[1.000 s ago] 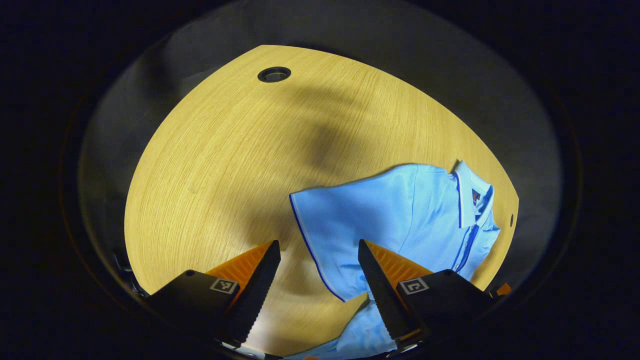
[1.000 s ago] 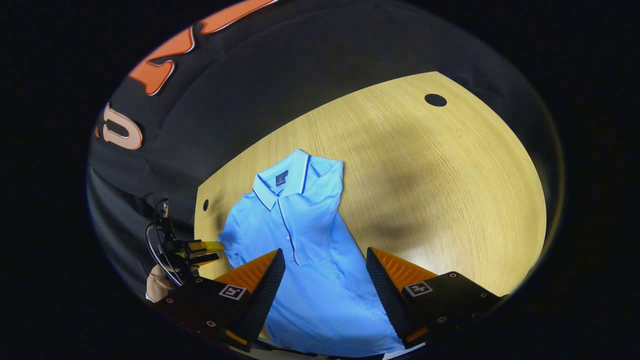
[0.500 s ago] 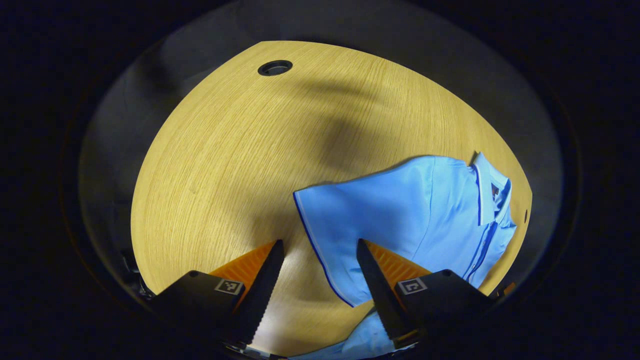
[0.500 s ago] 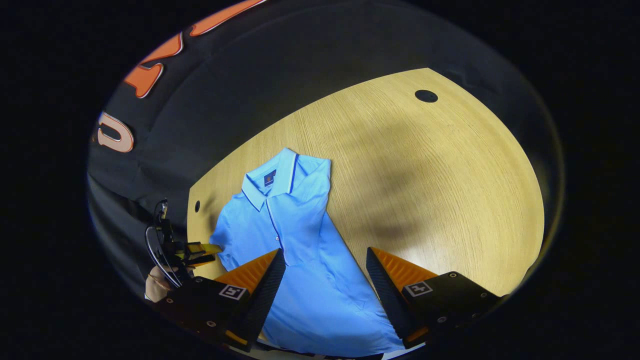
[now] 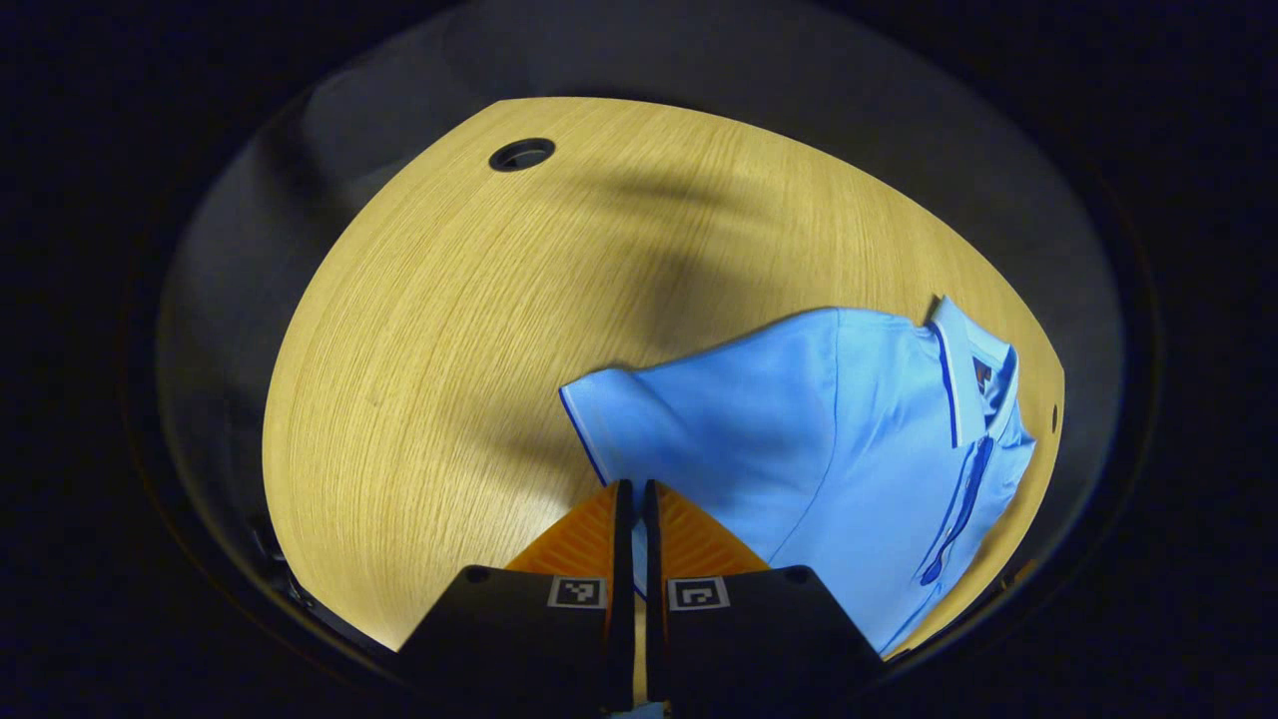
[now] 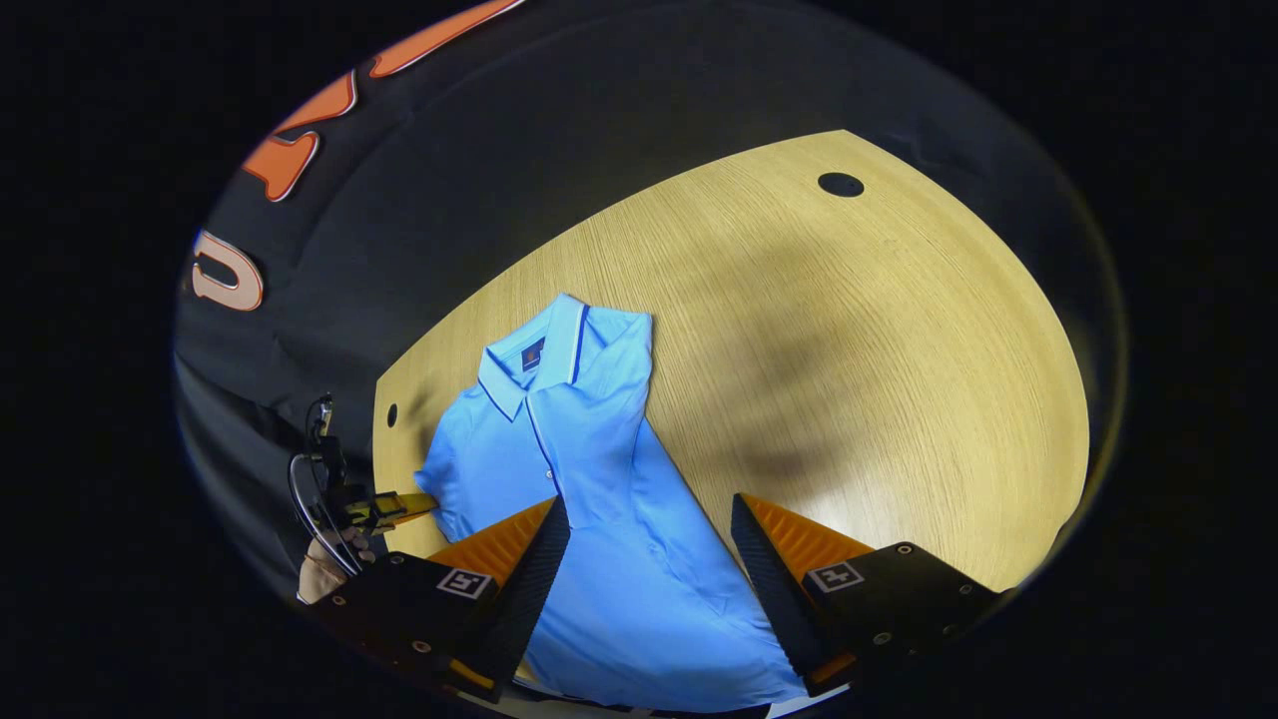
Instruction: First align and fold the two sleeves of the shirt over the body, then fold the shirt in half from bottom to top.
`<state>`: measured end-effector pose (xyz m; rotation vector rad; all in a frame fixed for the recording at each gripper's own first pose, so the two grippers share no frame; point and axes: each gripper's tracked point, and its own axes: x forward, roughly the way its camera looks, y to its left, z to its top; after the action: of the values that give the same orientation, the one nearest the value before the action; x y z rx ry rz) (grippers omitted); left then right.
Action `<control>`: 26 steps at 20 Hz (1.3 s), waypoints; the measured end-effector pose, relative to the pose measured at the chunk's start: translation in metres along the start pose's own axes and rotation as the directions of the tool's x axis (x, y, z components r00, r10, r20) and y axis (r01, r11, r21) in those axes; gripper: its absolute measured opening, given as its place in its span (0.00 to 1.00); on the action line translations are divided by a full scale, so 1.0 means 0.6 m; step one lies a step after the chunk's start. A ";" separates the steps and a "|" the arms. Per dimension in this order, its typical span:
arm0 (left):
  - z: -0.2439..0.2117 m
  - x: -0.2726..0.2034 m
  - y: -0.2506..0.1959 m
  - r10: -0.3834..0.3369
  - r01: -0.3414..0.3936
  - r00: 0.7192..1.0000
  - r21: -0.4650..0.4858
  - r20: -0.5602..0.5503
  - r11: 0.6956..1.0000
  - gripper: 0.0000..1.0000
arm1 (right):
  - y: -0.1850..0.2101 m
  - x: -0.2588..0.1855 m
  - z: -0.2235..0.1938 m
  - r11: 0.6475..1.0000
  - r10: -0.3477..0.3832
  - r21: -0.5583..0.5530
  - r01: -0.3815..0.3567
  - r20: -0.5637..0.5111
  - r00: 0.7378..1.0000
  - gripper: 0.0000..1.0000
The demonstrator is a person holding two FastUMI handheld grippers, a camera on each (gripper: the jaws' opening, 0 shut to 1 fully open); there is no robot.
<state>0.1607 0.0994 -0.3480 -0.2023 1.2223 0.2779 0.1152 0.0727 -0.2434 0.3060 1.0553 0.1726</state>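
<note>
The supporting surface is a table [image 5: 449, 330] with a light wood-grain top and a curved outline. A round cable port [image 5: 521, 154] sits near its far edge; a second, smaller hole [image 6: 391, 414] lies near the edge beside the collar. A light blue polo shirt [image 6: 599, 499] lies directly on the top, face up, with its collar [image 6: 534, 350] toward the booth wall.

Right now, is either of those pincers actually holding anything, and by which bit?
The left gripper is closed on the blue shirt, pinching the hem edge of its sleeve. The right gripper is open above the shirt, holding nothing.
</note>
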 end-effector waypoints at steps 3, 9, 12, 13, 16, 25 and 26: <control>0.027 -0.044 -0.021 -0.035 0.031 0.997 0.058 0.067 0.998 0.09 | -0.007 -0.001 0.001 1.000 -0.012 -0.005 0.012 0.011 1.000 0.99; 0.038 -0.134 -0.129 -0.159 0.125 0.977 0.226 0.142 0.966 0.09 | -0.016 -0.013 -0.003 1.000 -0.011 -0.016 0.012 0.027 1.000 0.99; 0.026 -0.167 -0.205 -0.223 0.165 0.962 0.320 0.155 0.933 0.08 | -0.032 -0.020 -0.007 1.000 -0.018 -0.005 0.018 0.031 0.999 0.99; 0.019 -0.177 -0.229 -0.245 0.182 0.958 0.344 0.148 0.921 0.08 | -0.040 -0.026 -0.010 1.000 -0.019 0.000 0.019 0.033 0.999 0.99; -0.006 -0.198 -0.302 -0.300 0.231 0.946 0.390 0.126 0.891 0.09 | -0.068 -0.043 -0.017 0.999 -0.030 0.015 0.029 0.037 0.999 0.99; -0.072 -0.186 -0.450 -0.356 0.290 0.933 0.470 0.055 0.833 0.09 | -0.155 -0.082 -0.035 0.995 -0.067 0.084 0.061 0.063 0.996 0.98; -0.078 -0.183 -0.461 -0.358 0.294 0.933 0.476 0.046 0.829 0.09 | -0.161 -0.086 -0.040 0.994 -0.072 0.090 0.066 0.062 0.996 0.98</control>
<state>0.1717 -0.1881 -0.2588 0.0256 1.0652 -0.3013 0.0687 -0.0293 -0.2432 0.3520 1.0094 0.0537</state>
